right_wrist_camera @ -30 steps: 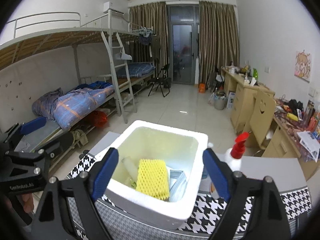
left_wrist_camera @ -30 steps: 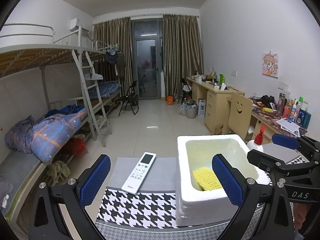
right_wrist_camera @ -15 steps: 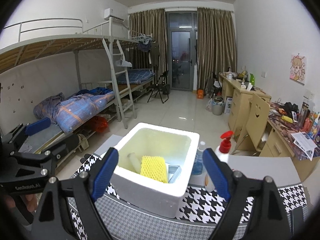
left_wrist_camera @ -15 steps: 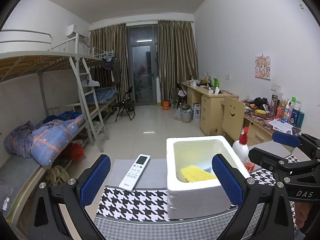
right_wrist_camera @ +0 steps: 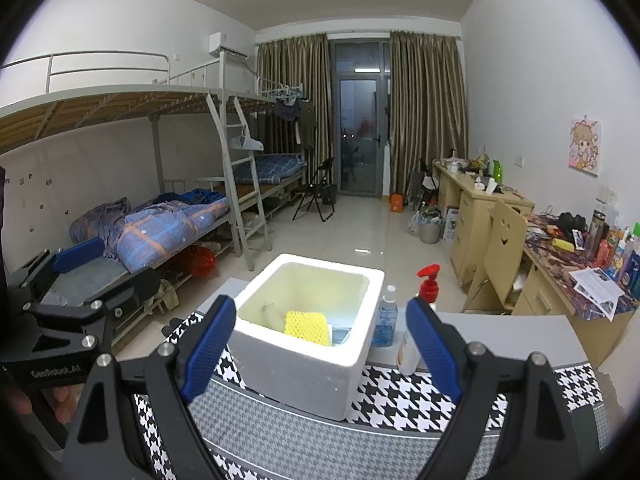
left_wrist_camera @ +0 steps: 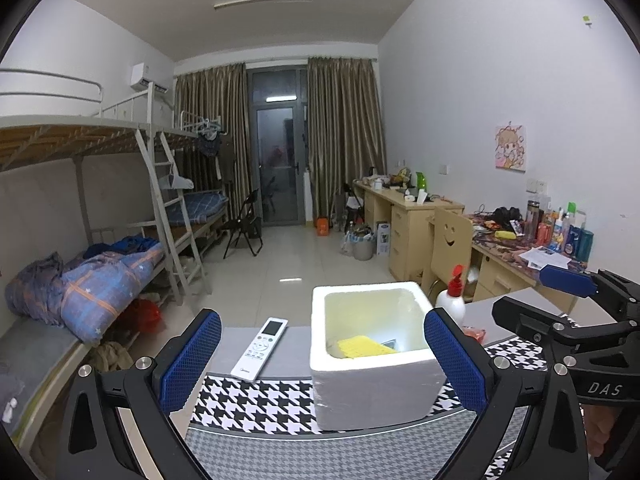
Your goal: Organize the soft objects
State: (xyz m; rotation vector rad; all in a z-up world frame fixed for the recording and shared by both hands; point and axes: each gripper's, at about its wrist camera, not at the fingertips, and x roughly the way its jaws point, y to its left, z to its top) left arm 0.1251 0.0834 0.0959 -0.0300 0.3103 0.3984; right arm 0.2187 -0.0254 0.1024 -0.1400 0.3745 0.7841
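Leaning tilted inside the foam box point(right_wrist_camera: 312, 364), the yellow foam net point(right_wrist_camera: 308, 322) points up.

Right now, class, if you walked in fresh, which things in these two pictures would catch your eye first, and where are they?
The white foam box stands on the houndstooth cloth in the middle, with a yellow foam net inside it. A red-capped spray bottle and a blue bottle stand just to its right, and a white remote lies to its left. Blue-padded fingers frame each view, wide apart and empty.
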